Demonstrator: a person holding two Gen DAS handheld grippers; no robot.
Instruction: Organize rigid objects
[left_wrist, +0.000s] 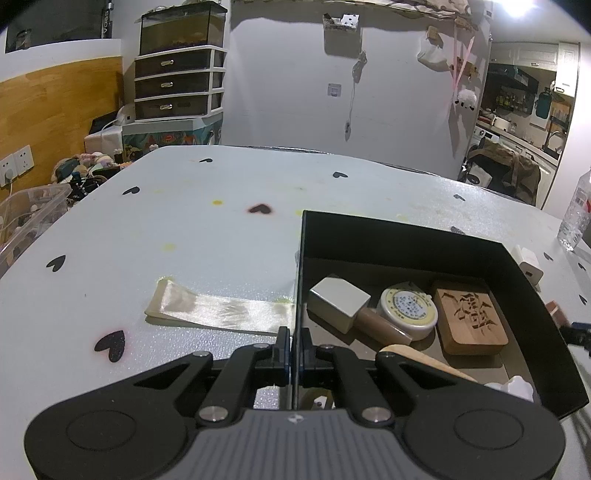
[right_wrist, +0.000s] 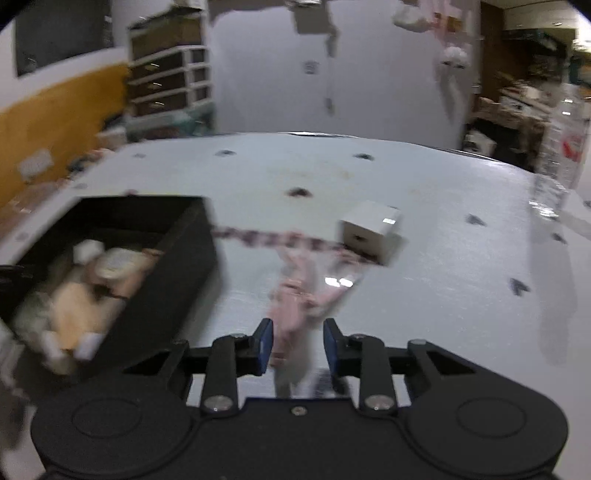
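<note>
My left gripper (left_wrist: 294, 345) is shut on the left wall of a black box (left_wrist: 406, 236). Inside lie a white block (left_wrist: 338, 301), a round white tin (left_wrist: 408, 308), a carved wooden block (left_wrist: 469, 319) and a brown cylinder (left_wrist: 382, 326). In the blurred right wrist view the box (right_wrist: 162, 266) sits at the left. My right gripper (right_wrist: 298, 345) is open above the table, over a pink ribbon (right_wrist: 295, 295). A white charger cube (right_wrist: 371, 230) stands beyond it; it also shows in the left wrist view (left_wrist: 530, 269).
A cream ribbon (left_wrist: 218, 308) lies on the heart-patterned white table (left_wrist: 184, 221) left of the box. A clear water bottle (left_wrist: 576, 218) stands at the far right edge. A plastic bin (left_wrist: 26, 218) and a drawer unit (left_wrist: 179, 83) stand off the table to the left.
</note>
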